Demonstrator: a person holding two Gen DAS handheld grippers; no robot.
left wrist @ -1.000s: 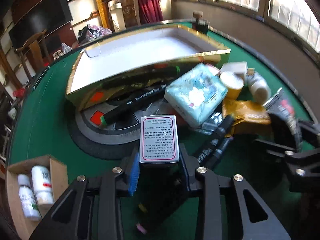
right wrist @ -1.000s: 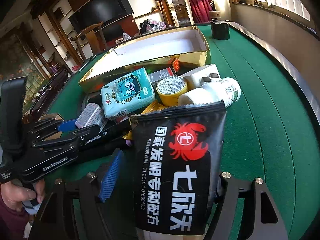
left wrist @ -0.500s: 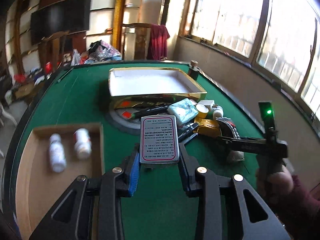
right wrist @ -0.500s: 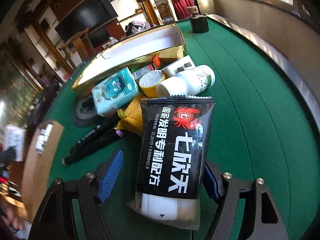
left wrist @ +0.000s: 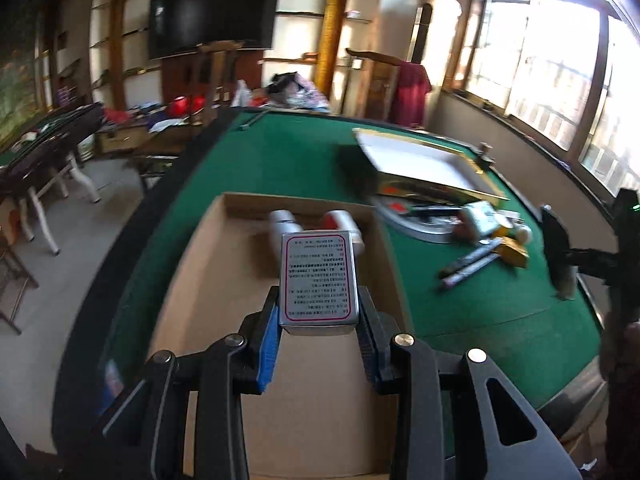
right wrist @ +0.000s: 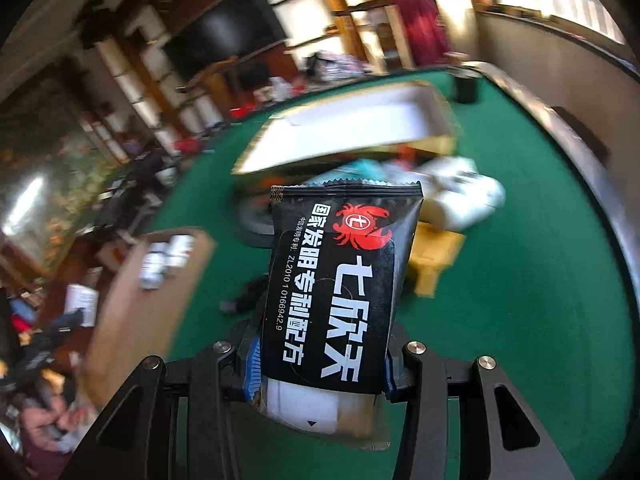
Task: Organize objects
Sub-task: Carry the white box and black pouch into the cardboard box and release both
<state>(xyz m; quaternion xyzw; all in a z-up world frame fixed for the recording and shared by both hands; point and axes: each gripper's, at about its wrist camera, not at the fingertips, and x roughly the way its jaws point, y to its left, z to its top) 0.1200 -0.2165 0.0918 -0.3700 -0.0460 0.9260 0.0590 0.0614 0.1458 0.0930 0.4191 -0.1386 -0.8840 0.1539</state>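
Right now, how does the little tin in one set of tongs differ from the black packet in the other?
The tin is a rigid silver box with a pink-bordered label of fine print; the black packet is soft, with a red crab and big white characters.
The tin hangs over the cardboard box; the packet is above the green table.
The left tongs clamp the tin; the right tongs are closing on the packet.
Both are lifted.

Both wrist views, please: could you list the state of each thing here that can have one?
Small silver tin with pink-bordered label: clamped in left gripper, above the box.
Shallow brown cardboard box: open, two white bottles lying inside.
Black crab-print packet: lifted, right gripper closing on it.
Gold-edged white tray: tilted on the clutter, nothing visible inside.
Black marker pens: lying on the green felt.
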